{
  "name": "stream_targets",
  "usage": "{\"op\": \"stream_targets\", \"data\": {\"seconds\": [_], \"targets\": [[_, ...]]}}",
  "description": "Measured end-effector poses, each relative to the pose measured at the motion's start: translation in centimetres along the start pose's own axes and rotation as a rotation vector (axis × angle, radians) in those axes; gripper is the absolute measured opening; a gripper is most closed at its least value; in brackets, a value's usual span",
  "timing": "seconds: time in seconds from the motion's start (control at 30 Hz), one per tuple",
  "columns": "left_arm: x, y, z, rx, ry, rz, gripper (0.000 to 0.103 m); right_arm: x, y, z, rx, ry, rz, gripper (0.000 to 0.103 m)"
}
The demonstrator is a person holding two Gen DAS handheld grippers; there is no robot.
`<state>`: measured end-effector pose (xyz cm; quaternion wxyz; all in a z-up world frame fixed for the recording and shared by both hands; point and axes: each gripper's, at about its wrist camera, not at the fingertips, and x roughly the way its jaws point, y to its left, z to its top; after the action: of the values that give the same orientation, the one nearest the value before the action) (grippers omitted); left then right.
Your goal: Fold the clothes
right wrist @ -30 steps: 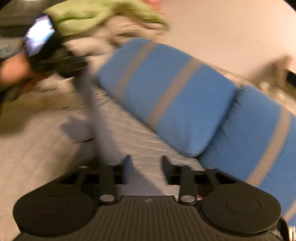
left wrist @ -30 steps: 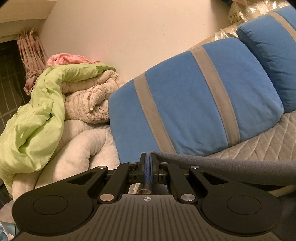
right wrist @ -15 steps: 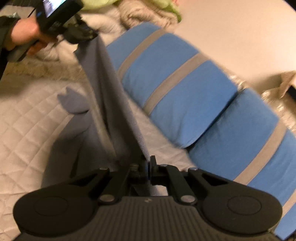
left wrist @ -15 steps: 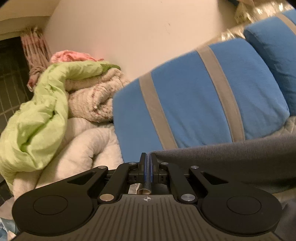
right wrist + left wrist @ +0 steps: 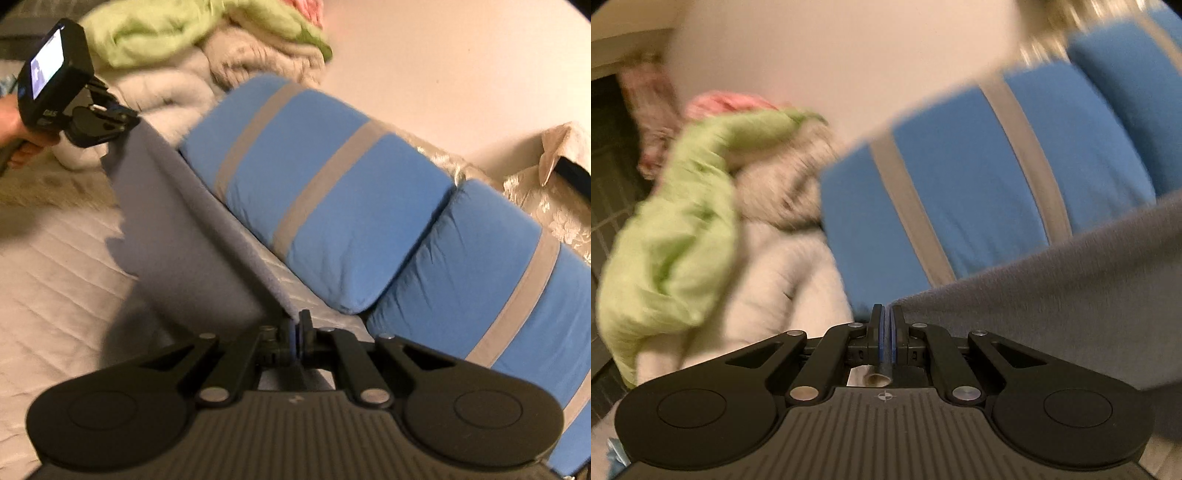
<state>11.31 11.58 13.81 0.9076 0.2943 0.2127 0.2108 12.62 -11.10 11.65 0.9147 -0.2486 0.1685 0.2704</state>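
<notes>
Both jaws clamped on grey cloth (lower part hidden); left wrist view blurred.

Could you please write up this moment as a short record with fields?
Setting: quilted bed cover with two blue pillows along the wall
Garment: grey cloth, lifted and stretched between both grippers
Left gripper: shut on one end of the cloth
Right gripper: shut on the other end
Background: green blanket on a heap of pale bedding
Stage: cloth held up, not yet folded
</notes>
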Motion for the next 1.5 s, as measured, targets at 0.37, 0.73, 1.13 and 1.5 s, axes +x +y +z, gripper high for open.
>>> {"op": "stream_targets", "data": {"seconds": [0.37, 0.73, 1.13, 1.5], "targets": [[8.8, -5.6, -0.9, 0.1, 0.112, -0.021, 0.004, 8.0, -0.1, -0.1, -0.069, 0.122, -0.108, 0.003], [9.4, -5.8, -0.4, 0.031, 0.085, -0.003, 0.077, 6.7, -0.7, -0.6, 0.016, 0.101, -0.251, 0.089], [3.9, -4.5, -3.4, 0.088, 0.057, -0.193, 0.078, -0.7, 3.3, -2.6, 0.03, 0.078, -0.191, 0.1], [-1.1, -6.1, -9.6, 0.402, -0.037, -0.394, 0.078, -5.2, 7.2, -5.0, 0.038, 0.087, -0.183, 0.103]]}}
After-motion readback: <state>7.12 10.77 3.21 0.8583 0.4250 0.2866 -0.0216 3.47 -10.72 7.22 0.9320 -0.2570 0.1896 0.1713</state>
